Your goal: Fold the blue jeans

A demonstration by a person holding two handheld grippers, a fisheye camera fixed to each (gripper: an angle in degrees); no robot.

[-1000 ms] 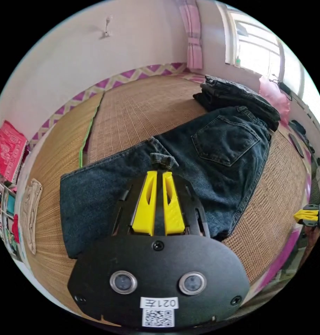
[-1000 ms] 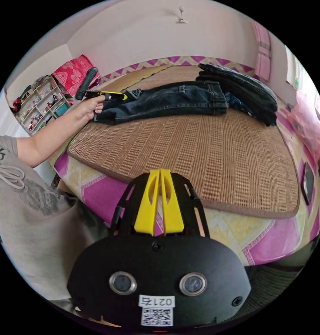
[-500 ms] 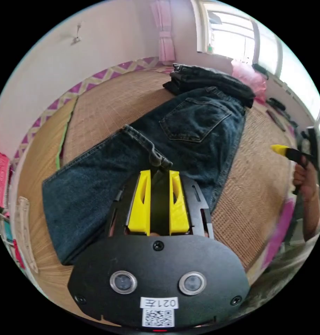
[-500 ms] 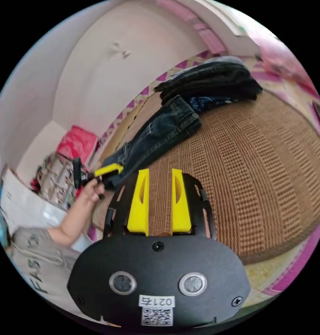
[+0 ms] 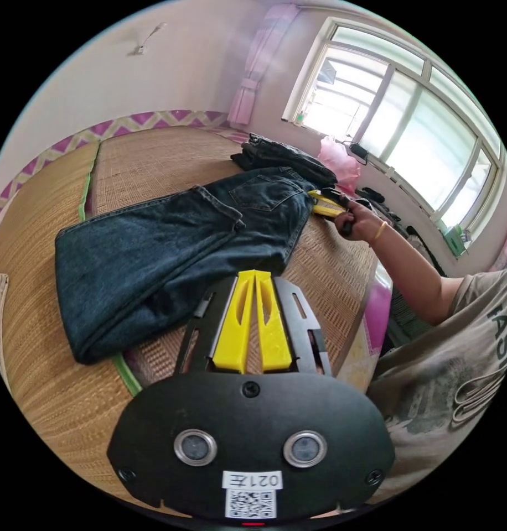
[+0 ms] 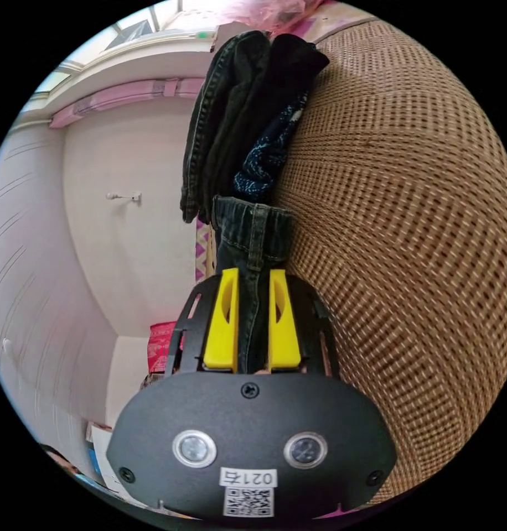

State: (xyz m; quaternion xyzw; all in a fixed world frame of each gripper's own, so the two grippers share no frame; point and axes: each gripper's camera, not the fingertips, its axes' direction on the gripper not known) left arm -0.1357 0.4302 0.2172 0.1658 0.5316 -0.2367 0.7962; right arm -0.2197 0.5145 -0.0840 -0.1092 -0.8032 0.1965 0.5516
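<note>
Left gripper [image 5: 254, 276] hangs closed and empty near the jeans [image 5: 170, 243] spread on the mat [image 5: 48, 310], while the right gripper [image 6: 252, 275] straddles the waistband, jaws apart, so the thick denim may slip free.

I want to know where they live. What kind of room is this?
Most likely a bedroom in a home. A woven straw mat covers a wide bed-like platform, blue jeans lie spread on it beside a stack of folded dark clothes, and a pink curtain hangs by a big window.
</note>
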